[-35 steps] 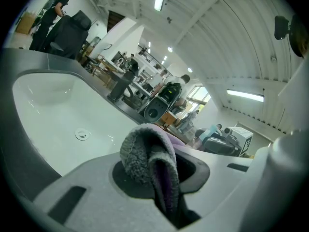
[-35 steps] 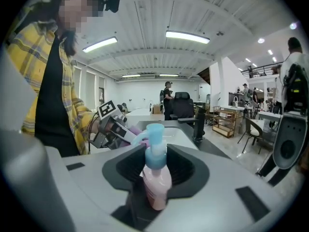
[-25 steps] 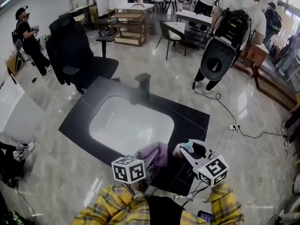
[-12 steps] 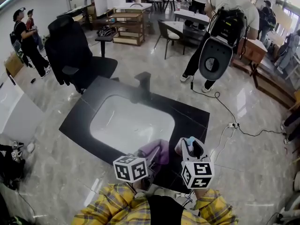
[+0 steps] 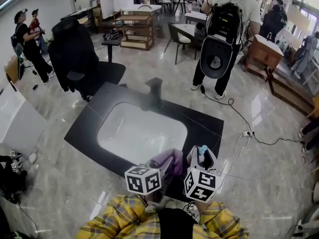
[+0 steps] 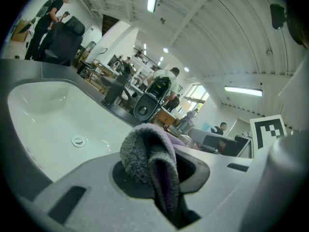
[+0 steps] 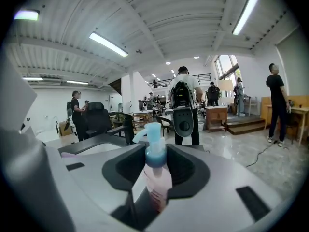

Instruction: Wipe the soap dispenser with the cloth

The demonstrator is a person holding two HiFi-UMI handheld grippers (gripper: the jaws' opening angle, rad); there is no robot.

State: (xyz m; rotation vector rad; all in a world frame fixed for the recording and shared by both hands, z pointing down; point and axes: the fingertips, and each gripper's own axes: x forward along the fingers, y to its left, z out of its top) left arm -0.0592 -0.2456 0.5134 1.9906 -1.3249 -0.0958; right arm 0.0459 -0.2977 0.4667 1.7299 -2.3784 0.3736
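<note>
The cloth (image 6: 145, 154) is fuzzy, nubby purple-grey microfibre. The soap dispenser (image 7: 157, 178) is smooth translucent plastic with a glossy blue pump. The sink basin (image 5: 142, 133) looks glossy white and ceramic-like, set in a dark, faintly sheened countertop (image 5: 204, 126). At nine o'clock of it, the floor (image 5: 50, 148) is polished, marble-patterned and reflective.

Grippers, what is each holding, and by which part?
The right gripper clamps the soap dispenser by its pink body, below the blue pump. The left gripper pinches a fold of the cloth.
</note>
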